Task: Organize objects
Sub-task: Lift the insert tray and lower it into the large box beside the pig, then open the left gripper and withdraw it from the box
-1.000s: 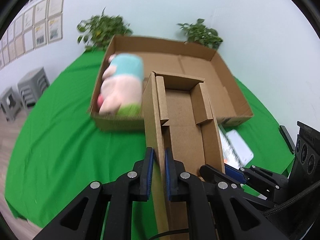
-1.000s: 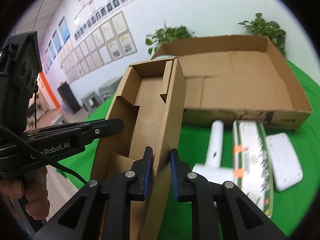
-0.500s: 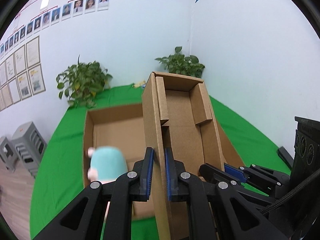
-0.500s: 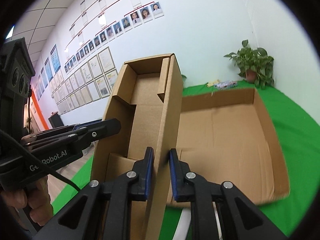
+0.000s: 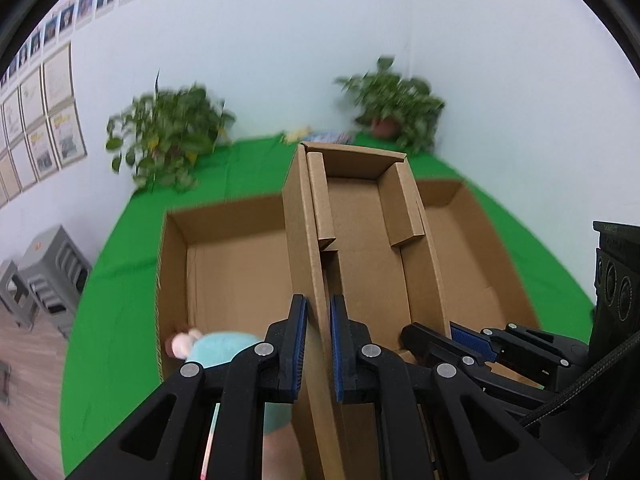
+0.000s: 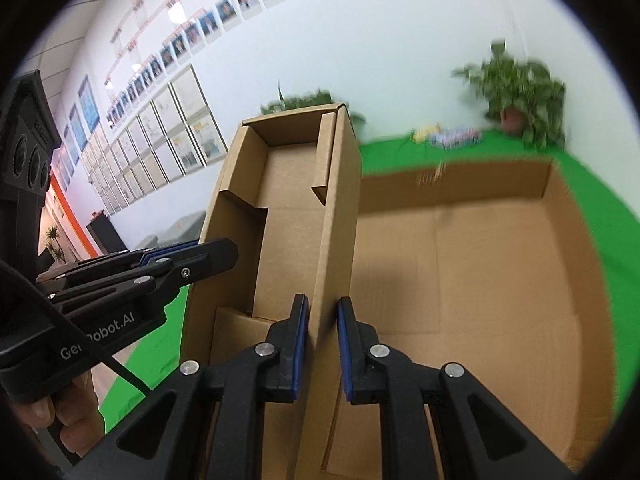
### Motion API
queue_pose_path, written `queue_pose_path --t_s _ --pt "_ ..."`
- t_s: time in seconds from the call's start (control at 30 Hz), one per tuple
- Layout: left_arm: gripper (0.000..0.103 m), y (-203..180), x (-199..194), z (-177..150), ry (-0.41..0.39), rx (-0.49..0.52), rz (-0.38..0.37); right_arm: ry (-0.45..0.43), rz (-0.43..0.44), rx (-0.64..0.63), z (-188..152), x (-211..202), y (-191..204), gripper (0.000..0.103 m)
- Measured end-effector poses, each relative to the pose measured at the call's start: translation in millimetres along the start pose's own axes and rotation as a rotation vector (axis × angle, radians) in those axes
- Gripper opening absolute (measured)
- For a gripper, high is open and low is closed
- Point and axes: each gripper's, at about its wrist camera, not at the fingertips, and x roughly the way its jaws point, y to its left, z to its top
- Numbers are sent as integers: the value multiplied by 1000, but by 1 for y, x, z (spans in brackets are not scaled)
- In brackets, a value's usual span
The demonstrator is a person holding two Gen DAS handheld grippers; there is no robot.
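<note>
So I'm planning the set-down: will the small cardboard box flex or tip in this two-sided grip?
Probably light: the small cardboard box looks empty. Its thin walls may bow, since the left gripper and right gripper pinch single side walls. Long and narrow, it could tip if released unevenly.

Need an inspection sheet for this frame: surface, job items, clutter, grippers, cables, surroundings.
Surface: green cloth covering the table.
Job's things: small open cardboard box, empty, held up over the large cardboard tray; plush toy in the tray's near left corner.
Clutter: small colourful items at the far edge, too blurred to name.
Grippers: left gripper shut on the small box's left wall; right gripper shut on its right wall.
Cables: black cable at the left gripper; braided cable at the right.
Surroundings: two potted plants, framed papers on the wall, grey stools.
</note>
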Motion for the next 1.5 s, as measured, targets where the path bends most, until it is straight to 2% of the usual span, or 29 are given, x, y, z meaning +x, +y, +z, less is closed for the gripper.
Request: queue_pose_path --t_s 0.2,0.43,0.57,0.8,0.97,1.0,1.03,1.07,1.13,1.17,1.2,1.33,1.37,1.4,1.47,1.5 --pt "8 9 59 -20 138 -7 56 102 -15 34 -28 43 -8 11" --pt "10 20 90 -33 180 -10 79 137 -59 84 -34 54 -15 8" --pt "11 26 101 -36 194 -22 63 155 -87 136 -34 63 -23 6" --pt "12 34 53 -43 141 -31 67 158 -160 133 -32 64 -14 6" --pt "12 47 8 -58 75 -44 120 166 -205 87 -30 63 -8 7" --pt "14 48 -1 -62 65 -51 126 171 -205 76 -30 61 -9 8" --pt "20 51 -10 -66 53 -61 131 177 -200 73 -30 58 -11 8" --pt "24 51 -20 -70 38 -71 137 180 -172 76 -29 51 -15 14" --pt "42 53 -40 -79 -1 -82 146 147 -136 74 -28 29 -20 42" --pt "46 54 -50 -84 -24 -87 148 98 -119 57 -29 8 -23 71" --pt "51 53 -59 -88 -42 -88 147 68 -109 42 -30 -5 -24 85" --pt "68 36 -94 -106 -119 -61 146 22 -74 -44 -43 -64 -26 87" --pt "71 30 -101 -111 -141 -56 142 8 -73 -65 -51 -80 -26 92" --pt "76 25 -109 -115 -160 -56 134 -5 -74 -83 -56 -91 -26 103" --pt "87 13 -124 -124 -194 -58 111 -31 -91 -120 -70 -113 -20 102" --pt "96 8 -130 -128 -211 -59 100 -36 -97 -123 -72 -112 -13 102"
